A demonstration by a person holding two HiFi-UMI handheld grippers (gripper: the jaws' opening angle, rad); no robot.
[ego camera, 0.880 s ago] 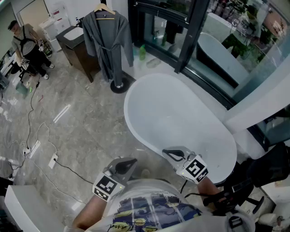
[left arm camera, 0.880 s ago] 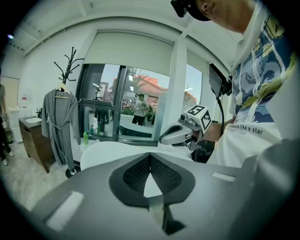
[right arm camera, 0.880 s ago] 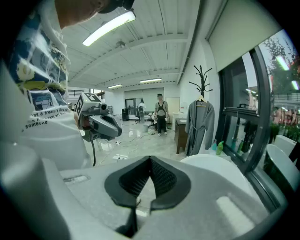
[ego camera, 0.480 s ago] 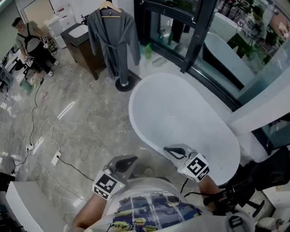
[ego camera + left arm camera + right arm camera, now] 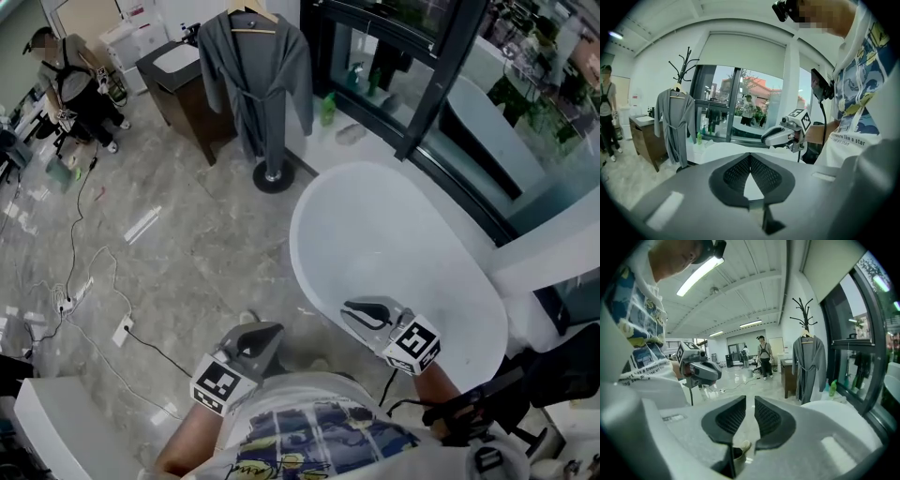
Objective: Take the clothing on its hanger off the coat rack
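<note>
Since the earlier frame, the head view has swung: the robe and tub now lie farther right. The grey robe hangs on a wooden hanger on the coat rack, far from both grippers, beside a dark cabinet. The left gripper is held near the body, its jaw tips touching with nothing between them. The right gripper hovers over the tub's near rim, its jaws a narrow gap apart and empty. A person stands at far left.
</note>
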